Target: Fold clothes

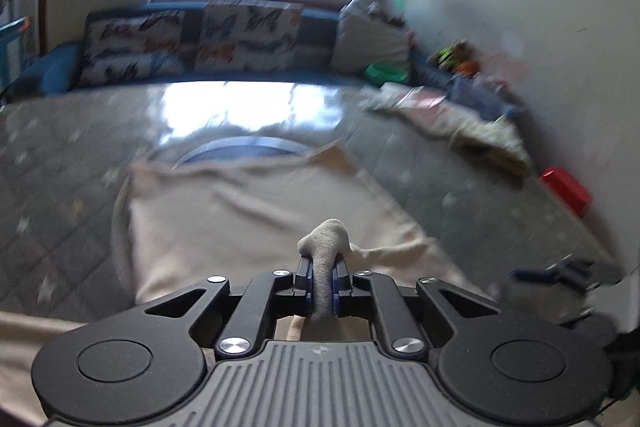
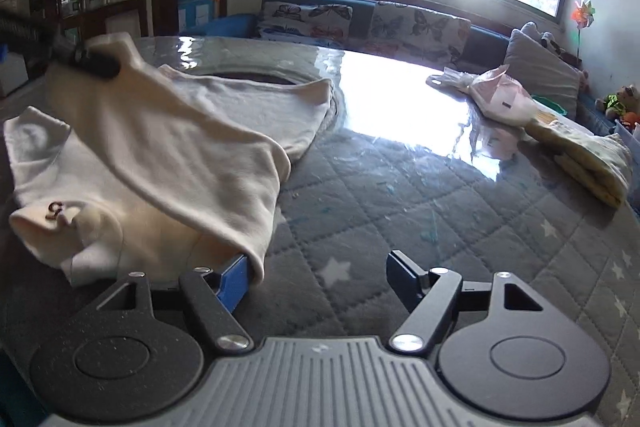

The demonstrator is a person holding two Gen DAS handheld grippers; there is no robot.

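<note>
The cream sweatshirt (image 2: 168,147) is lying toward the left edge of the quilted bed mattress (image 2: 400,219), part of it spread flat and part being lifted clear of the star-patterned cover. It is looking soft and light, a limp knit that is sagging wherever nothing is supporting it, so I am judging it will drape and slide rather than hold a crease; a hem, cuff or shoulder seam is the place to take hold, where the cloth is doubled and less likely to slip.

The left hand-held gripper (image 1: 322,279) is pinching a bunched ridge of that fabric, its jaws pressed almost together with the cloth squeezed up between the blue pads. In the right wrist view that same tool (image 2: 90,63) is showing as a dark bar holding a corner high, and the cloth is hanging from it in a long slope down toward the near edge.

The right hand-held gripper (image 2: 316,275) is standing spread wide, holding nothing. Its left blue pad (image 2: 234,281) is sitting right against the drooping lower edge of the cloth, though whether it is actually touching I cannot tell; the other finger is over bare quilt.

Over by the right edge, a folded yellowish cloth (image 2: 592,163) and a pale plastic bag (image 2: 496,95) are lying well apart from the work.
</note>
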